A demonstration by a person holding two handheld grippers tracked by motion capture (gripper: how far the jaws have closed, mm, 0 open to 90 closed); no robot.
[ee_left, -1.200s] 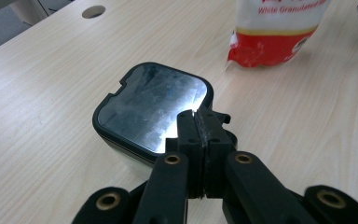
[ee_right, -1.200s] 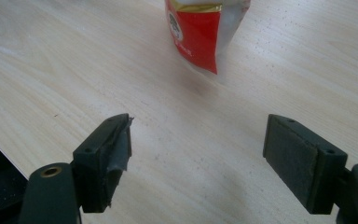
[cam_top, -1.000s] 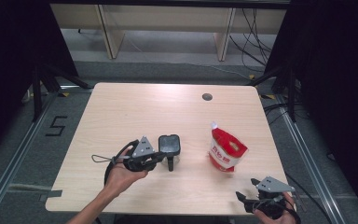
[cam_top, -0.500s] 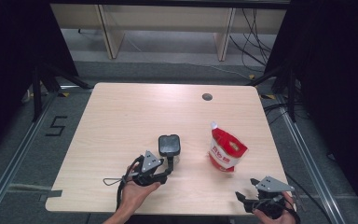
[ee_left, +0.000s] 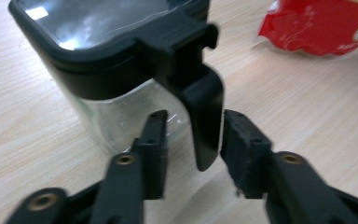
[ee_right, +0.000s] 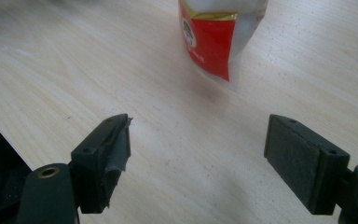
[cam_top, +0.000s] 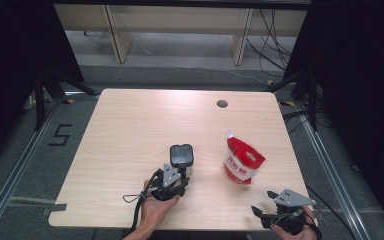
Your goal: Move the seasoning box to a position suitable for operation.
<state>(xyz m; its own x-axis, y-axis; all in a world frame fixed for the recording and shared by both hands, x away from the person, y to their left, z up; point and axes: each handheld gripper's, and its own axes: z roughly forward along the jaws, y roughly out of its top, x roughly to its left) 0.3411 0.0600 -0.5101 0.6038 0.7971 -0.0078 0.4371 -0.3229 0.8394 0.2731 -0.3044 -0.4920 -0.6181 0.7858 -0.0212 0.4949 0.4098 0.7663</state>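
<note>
Left gripper point(ee_left: 191, 154): our jaws straddle the jar's handle point(ee_left: 205, 116), closing in, not yet clamped.
Right gripper point(ee_right: 198, 158): jaws wide apart, parked facing the red pouch point(ee_right: 219, 32).

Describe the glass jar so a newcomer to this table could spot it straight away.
Start at the light wooden table and look to its near edge, just left of the middle, ahead of the left gripper. There stands the glass jar, clear-walled with a black square lid and a black handle. Its neighbour to the right, the red and white pouch, is soft.

table: light wood point(cam_top: 130, 130) | floor: grey point(cam_top: 180, 75) | shelf legs: pale, rear point(cam_top: 115, 30) | sides: black curtains point(cam_top: 10, 60)
</note>
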